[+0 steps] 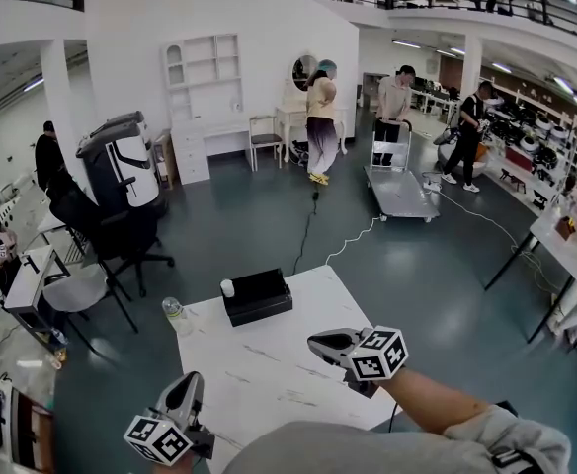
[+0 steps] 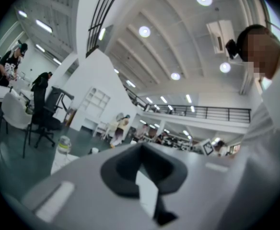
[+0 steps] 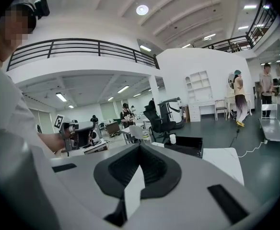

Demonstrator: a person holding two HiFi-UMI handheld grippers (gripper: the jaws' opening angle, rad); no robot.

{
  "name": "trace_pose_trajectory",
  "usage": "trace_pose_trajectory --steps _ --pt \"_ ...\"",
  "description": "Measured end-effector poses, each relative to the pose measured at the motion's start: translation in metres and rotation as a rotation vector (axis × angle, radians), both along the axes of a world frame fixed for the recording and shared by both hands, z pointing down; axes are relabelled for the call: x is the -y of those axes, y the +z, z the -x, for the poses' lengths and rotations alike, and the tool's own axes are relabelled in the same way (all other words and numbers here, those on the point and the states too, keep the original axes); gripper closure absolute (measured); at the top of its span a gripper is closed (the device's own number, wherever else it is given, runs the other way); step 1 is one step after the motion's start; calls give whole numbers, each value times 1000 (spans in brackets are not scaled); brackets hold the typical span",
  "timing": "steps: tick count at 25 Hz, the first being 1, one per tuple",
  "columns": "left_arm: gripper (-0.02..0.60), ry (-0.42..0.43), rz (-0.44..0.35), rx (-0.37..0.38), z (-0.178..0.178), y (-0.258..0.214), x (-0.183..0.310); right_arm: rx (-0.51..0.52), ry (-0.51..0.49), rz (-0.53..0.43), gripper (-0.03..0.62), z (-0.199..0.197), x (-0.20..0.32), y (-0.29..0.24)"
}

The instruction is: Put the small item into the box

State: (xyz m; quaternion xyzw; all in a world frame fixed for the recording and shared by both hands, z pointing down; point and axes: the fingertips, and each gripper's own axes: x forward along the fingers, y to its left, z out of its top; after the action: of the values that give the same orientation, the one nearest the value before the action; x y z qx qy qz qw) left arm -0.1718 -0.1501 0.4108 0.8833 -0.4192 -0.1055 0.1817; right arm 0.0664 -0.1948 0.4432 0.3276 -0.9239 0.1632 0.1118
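I am holding my left gripper [image 1: 184, 391] and right gripper [image 1: 320, 343] clenched and empty, both well short of the box [image 1: 257, 296]. I am waiting because the item [image 1: 227, 287] is sitting just left of it.

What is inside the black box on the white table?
Only a dark top or interior shows on the black box; no contents can be made out. The small white item stands outside, at its left end.

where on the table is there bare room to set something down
Bare: the table middle, between box and the left gripper and right gripper, and the strip right of the box. Crowded: far left corner, with small item and bottle.
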Motion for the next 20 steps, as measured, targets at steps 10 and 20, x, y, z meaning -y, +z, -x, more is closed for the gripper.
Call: trace_pose_trajectory --steps 10,20 --pt "577 1 -6 6 -4 -4 3 5 -9 2 586 -3 4 1" --pt "577 2 -8 5 1 -5 4 8 -25 5 586 6 5 1"
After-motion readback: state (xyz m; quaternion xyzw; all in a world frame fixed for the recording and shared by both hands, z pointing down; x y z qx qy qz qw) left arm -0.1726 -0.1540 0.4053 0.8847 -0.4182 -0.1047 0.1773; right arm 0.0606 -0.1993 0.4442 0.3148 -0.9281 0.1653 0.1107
